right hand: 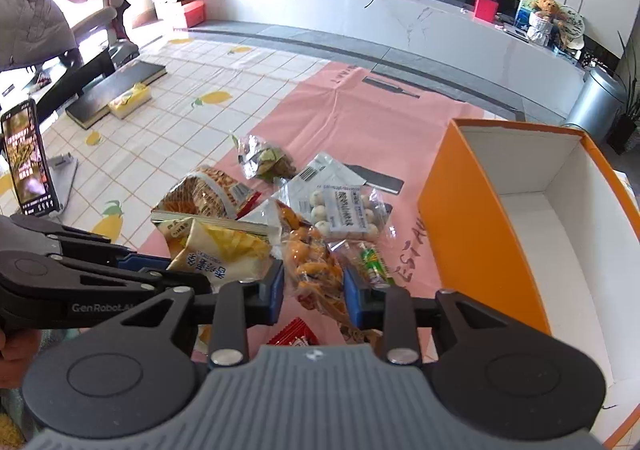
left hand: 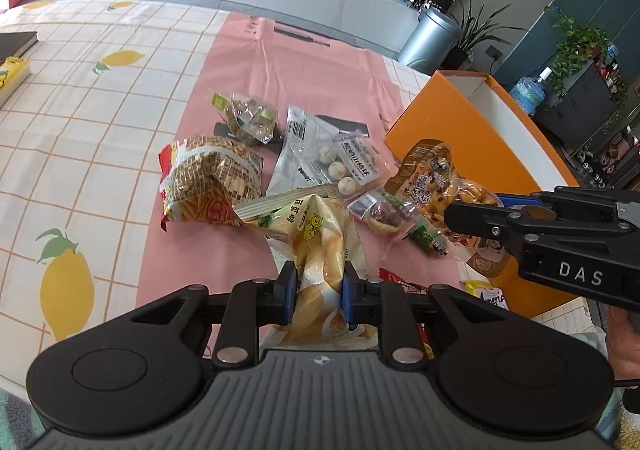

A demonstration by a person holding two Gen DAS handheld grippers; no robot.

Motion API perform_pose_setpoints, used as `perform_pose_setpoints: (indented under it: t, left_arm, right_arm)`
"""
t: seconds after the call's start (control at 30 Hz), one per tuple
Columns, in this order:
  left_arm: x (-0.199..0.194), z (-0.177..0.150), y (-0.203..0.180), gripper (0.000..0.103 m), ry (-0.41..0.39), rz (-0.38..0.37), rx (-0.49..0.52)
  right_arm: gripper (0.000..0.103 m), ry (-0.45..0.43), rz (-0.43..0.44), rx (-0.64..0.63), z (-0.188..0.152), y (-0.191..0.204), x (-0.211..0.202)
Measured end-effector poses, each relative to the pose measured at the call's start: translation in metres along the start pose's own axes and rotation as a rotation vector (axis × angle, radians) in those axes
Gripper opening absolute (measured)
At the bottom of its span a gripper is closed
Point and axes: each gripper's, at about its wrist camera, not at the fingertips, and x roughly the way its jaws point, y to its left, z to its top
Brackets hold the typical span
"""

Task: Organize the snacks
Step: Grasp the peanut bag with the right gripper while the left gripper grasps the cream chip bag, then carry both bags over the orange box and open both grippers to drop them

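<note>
Pinching a pale snack bag inside left gripper.

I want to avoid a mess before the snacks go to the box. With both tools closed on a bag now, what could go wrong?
1. The left tool pinches the pale yellow bag by a thin fold, so it may slip out.
2. The right tool squeezes the orange snack bag; the contents may get crushed.
3. The green-labelled packet lies against that bag and might be dragged along toward the orange box.
</note>
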Motion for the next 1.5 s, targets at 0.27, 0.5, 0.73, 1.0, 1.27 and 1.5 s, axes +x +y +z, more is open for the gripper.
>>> perform_pose_setpoints:
  t: [0.27,0.5,0.73,1.0,1.27,1.5]
  left_arm:
    - [-0.030,0.007,-0.018,0.024,-0.060,-0.009,0.027]
    - [-0.047,0.016,-0.054,0.024,-0.097,-0.034,0.105]
    - [-0.047,0.032,-0.106,0.024,-0.114,-0.091,0.191]
    - [-0.017,0.057,-0.169,0.024,-0.075,-0.164,0.266]
    - [0.039,0.075,-0.222,0.024,0.014,-0.182,0.312]
    - [0.093,0.081,-0.245,0.024,0.127,-0.110,0.343]
  right_arm:
    - [0.027,-0.065,0.052,0.145,-0.002,-0.022,-0.031]
    - [0.027,-0.126,0.096,0.253,-0.012,-0.049,-0.068]
    - [0.026,-0.192,0.062,0.308,-0.023,-0.089,-0.109]
    - [0.018,-0.182,0.003,0.379,-0.027,-0.155,-0.129]
    - [0.018,-0.090,-0.026,0.426,-0.027,-0.215,-0.102]
    - [0.018,0.039,-0.022,0.371,-0.031,-0.244,-0.059]
